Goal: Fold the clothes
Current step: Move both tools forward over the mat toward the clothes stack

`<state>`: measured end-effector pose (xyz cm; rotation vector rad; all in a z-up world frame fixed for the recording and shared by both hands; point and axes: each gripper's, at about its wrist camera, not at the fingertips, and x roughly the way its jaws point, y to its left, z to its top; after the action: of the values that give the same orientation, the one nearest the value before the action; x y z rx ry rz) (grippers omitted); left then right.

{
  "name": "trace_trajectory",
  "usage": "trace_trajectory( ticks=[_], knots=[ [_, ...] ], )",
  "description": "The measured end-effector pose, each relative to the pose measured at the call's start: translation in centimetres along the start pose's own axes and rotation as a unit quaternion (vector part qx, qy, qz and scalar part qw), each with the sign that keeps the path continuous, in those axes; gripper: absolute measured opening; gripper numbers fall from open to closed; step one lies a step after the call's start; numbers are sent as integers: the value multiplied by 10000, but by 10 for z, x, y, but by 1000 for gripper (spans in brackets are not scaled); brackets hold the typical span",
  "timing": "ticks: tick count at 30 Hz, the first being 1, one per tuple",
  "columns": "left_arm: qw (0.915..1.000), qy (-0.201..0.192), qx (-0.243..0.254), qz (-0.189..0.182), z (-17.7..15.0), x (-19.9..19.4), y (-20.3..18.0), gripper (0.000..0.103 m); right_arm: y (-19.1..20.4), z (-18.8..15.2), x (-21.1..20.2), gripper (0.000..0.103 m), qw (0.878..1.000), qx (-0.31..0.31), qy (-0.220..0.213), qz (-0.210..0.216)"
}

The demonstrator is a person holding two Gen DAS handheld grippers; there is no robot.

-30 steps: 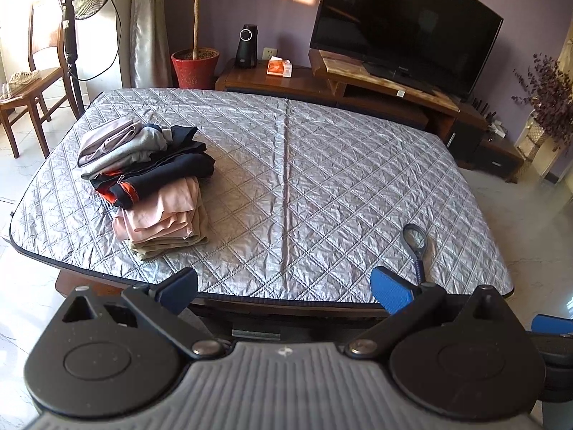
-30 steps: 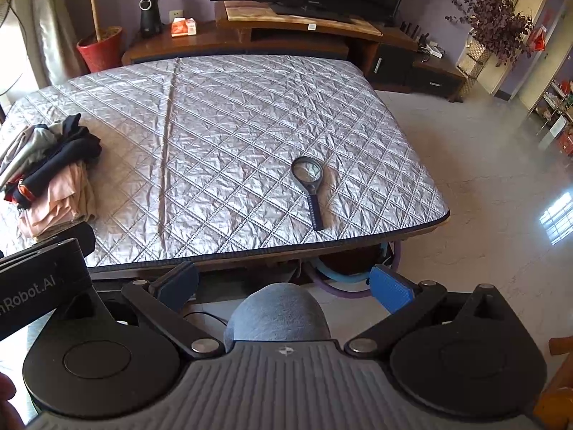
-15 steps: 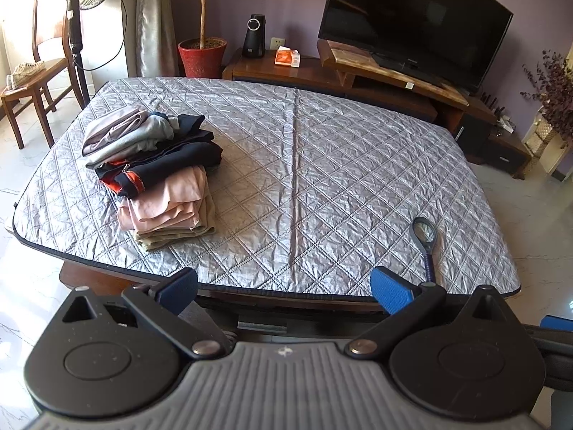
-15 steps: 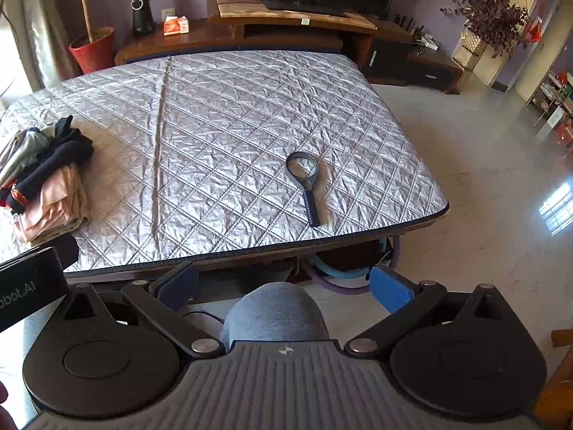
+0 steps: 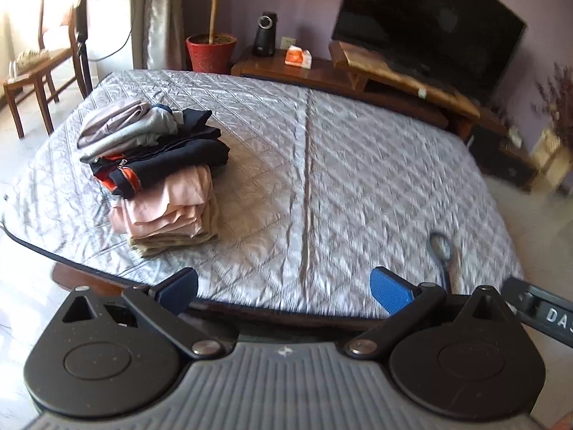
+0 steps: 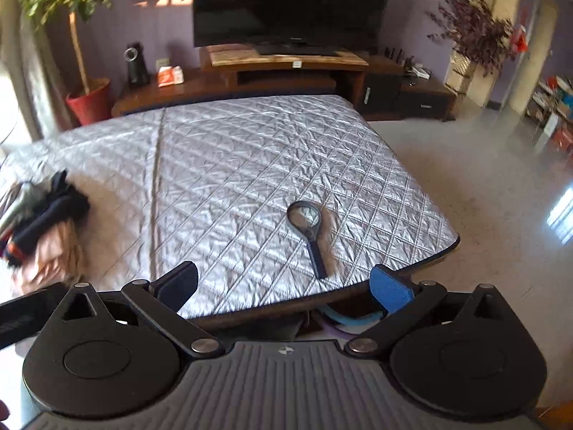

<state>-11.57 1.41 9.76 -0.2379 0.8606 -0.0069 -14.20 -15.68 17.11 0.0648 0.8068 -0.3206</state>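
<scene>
Ahead and left of the left hand-held gripper [image 5: 283, 286], the stack of clothes [image 5: 157, 172] lies folded on the table [image 5: 358, 165]. Both it and the right hand-held gripper [image 6: 283, 286], a magnifying glass [image 6: 309, 231] ahead of it, hang released and empty. No loose garment shows, so this fits either folding finished or another piece awaited.

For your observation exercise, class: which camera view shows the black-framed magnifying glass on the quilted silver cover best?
The right wrist view: the black-framed magnifying glass lies sharp and whole, round lens and handle clear. In the left wrist view it is blurred at the cover's near right, its handle partly hidden behind the gripper's linkage.
</scene>
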Motion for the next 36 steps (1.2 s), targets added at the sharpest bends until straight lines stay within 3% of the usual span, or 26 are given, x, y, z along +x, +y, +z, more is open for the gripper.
trace_trajectory(
  ticks=[3,5,7,11,15,18,21,25,27,30,32,36],
  knots=[
    [9979,-454,-440,-163,9,30,14,102,2,2,32,103,9993,-72,-325,-188],
    [9973,-506,-519,-82,18,61,15,102,12,5,64,103,9987,-354,-230,-290],
    [9981,-552,-273,89,26,95,11,102,20,11,98,102,9983,-487,-125,-277],
    [9969,-653,175,392,37,162,2,102,39,13,157,103,9956,-653,-658,-157],
    [9952,-808,349,428,44,219,-5,102,57,21,229,102,9971,-677,-359,-14],
    [9927,-906,655,461,49,254,-13,102,71,23,268,103,9968,-658,-443,71],
    [9938,-763,572,565,54,283,-14,102,86,22,302,103,9957,-788,-488,63],
    [9898,-901,678,867,54,307,-17,102,101,19,335,103,9951,-849,-485,167],
    [9896,-850,558,1014,56,313,-15,102,100,17,342,103,9938,-686,-726,480],
    [9861,-922,511,1285,56,313,-19,103,100,20,350,103,9911,-541,-574,1071],
    [9832,-970,504,1462,55,314,-23,103,104,23,353,103,9907,-588,-569,1088],
    [9831,-967,620,1423,54,314,-28,103,104,23,353,103,9906,-575,-560,1108]
  ],
)
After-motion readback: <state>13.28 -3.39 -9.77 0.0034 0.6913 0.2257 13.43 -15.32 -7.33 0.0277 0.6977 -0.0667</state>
